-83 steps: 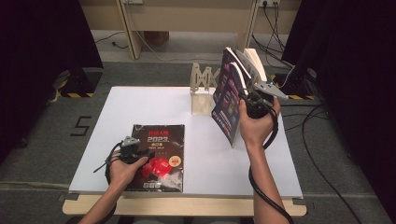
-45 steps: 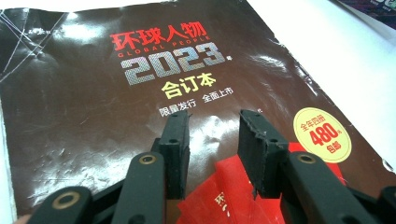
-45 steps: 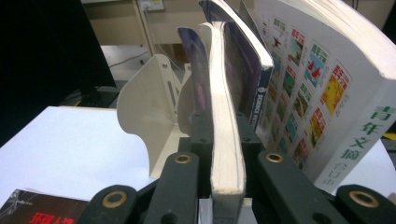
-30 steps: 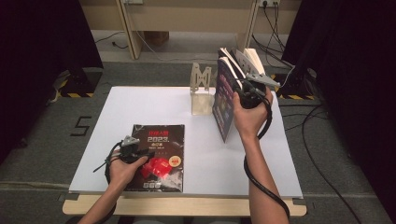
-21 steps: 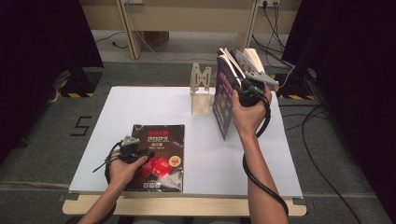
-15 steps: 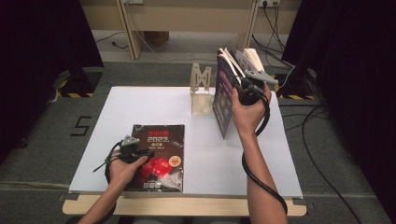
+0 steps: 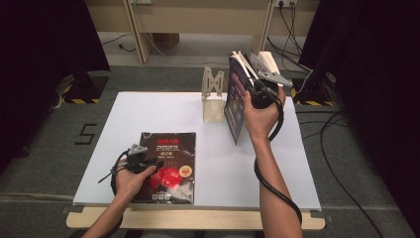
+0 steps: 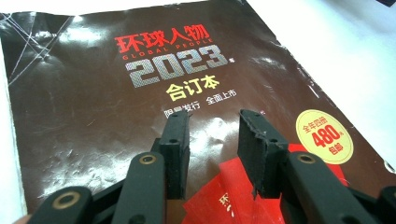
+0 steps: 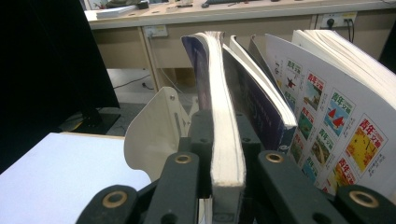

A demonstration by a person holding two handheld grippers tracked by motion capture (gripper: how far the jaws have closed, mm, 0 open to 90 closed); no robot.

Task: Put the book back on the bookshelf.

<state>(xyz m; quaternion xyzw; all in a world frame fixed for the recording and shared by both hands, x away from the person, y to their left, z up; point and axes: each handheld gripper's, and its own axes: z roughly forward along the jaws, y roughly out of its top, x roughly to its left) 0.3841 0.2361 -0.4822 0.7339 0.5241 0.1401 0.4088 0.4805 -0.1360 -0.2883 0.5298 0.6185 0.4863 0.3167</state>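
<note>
Books [image 7: 236, 106] stand up at the table's [image 7: 163, 111] two o'clock, one squeezed tight in the right gripper [image 7: 258, 94], while the left gripper [image 8: 212, 140] rests, jaws apart, on a magazine [image 7: 168, 168] at seven o'clock.

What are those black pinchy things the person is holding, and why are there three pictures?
They are hand-held grippers, like big tongs. One camera looks down from above; the other two ride on the grippers. The right gripper pinches a standing book among other books, next to a pale bookend. The left gripper rests, jaws apart, over a dark magazine lying flat on the white table.
</note>
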